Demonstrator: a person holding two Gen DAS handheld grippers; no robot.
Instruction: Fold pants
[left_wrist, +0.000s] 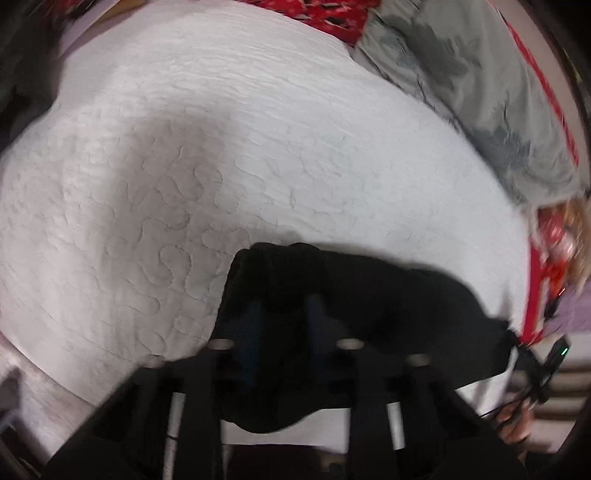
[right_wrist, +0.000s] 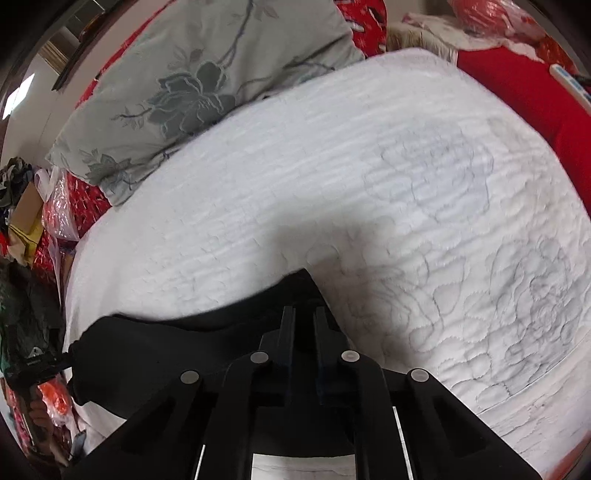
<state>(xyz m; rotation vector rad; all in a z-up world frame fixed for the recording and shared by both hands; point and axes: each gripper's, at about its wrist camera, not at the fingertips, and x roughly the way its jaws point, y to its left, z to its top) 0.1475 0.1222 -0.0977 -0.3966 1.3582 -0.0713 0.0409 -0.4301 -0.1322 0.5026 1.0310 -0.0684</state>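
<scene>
Black pants (left_wrist: 388, 314) hang stretched between my two grippers above a white quilted bed cover (left_wrist: 221, 147). My left gripper (left_wrist: 284, 306) is shut on one end of the pants, cloth bunched over its fingers. In the right wrist view my right gripper (right_wrist: 304, 314) is shut on the other end of the pants (right_wrist: 155, 350), which stretch away to the left. The other gripper shows at the far edge in each view, at right in the left wrist view (left_wrist: 543, 365) and at left in the right wrist view (right_wrist: 37, 365).
A grey floral pillow (right_wrist: 192, 88) lies at the head of the white cover (right_wrist: 369, 184). Red bedding (right_wrist: 524, 96) lies beyond it. Bags and clutter (right_wrist: 29, 221) stand beside the bed at left. The grey pillow (left_wrist: 461, 74) also shows in the left wrist view.
</scene>
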